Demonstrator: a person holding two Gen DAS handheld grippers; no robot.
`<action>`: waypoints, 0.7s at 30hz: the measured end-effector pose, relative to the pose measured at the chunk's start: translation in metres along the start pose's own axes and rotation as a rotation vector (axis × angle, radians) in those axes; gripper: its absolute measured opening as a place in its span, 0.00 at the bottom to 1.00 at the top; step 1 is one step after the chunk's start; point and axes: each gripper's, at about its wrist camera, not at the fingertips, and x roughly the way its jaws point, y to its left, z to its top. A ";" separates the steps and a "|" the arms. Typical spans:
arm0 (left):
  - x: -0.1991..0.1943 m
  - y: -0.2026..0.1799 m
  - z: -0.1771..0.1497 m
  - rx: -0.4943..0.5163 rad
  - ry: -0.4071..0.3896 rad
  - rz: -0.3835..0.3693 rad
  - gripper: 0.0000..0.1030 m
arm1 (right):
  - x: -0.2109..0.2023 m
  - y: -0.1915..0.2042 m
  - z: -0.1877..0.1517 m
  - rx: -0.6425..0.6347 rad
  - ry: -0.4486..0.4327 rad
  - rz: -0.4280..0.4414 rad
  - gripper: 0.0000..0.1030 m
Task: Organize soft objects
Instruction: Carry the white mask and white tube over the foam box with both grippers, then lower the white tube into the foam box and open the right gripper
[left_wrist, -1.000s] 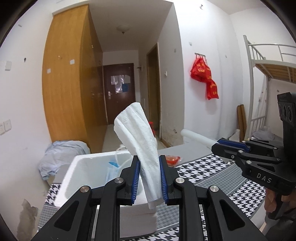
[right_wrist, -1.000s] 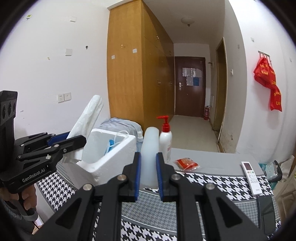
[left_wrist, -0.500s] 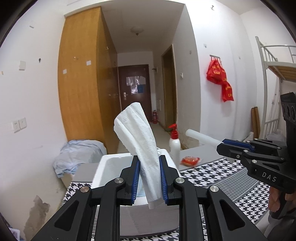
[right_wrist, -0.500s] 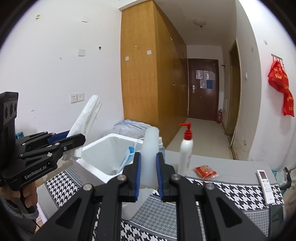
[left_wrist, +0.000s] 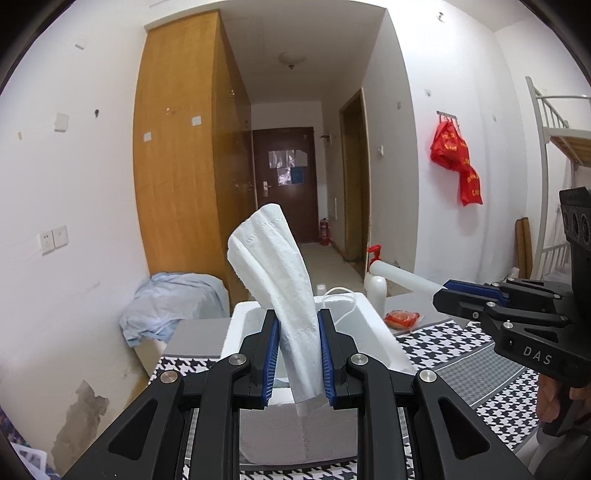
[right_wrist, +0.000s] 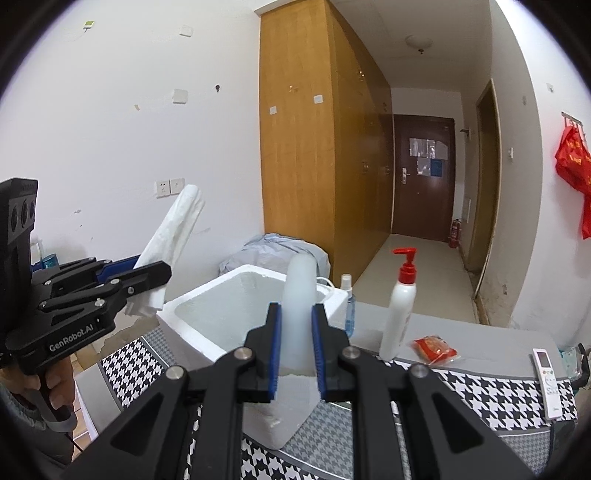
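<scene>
Two hand-held grippers are up over the table (right_wrist: 491, 397), which wears a black-and-white houndstooth cloth with a grey border. The left hand-held gripper (left_wrist: 297, 354) is clamped on one white embossed tissue (left_wrist: 280, 280), whose long folded end stands up and leans left above the blue pads, while a short tail hangs below them. The right hand-held gripper (right_wrist: 297, 339) is clamped on one pale, translucent rounded soft piece (right_wrist: 300, 306) that rises upright between its pads; what it is I cannot tell.

One open white foam box (right_wrist: 218, 314) sits on the table just ahead of and below both grippers, with a thin white loop (left_wrist: 338, 295) at its far rim. Beside the box stand one small clear spray bottle (right_wrist: 347, 302) and one white pump bottle with a red top (right_wrist: 400, 306). Further right lie one red snack packet (right_wrist: 434, 347) and one white remote control (right_wrist: 546, 376).
</scene>
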 end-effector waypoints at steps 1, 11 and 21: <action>0.000 0.002 0.000 -0.002 0.000 0.004 0.22 | 0.002 0.002 0.001 -0.003 0.004 0.003 0.19; 0.003 0.020 -0.007 -0.021 0.012 0.040 0.22 | 0.028 0.016 0.007 -0.024 0.047 0.029 0.19; 0.006 0.033 -0.011 -0.033 0.016 0.049 0.22 | 0.050 0.034 0.010 -0.029 0.082 0.053 0.19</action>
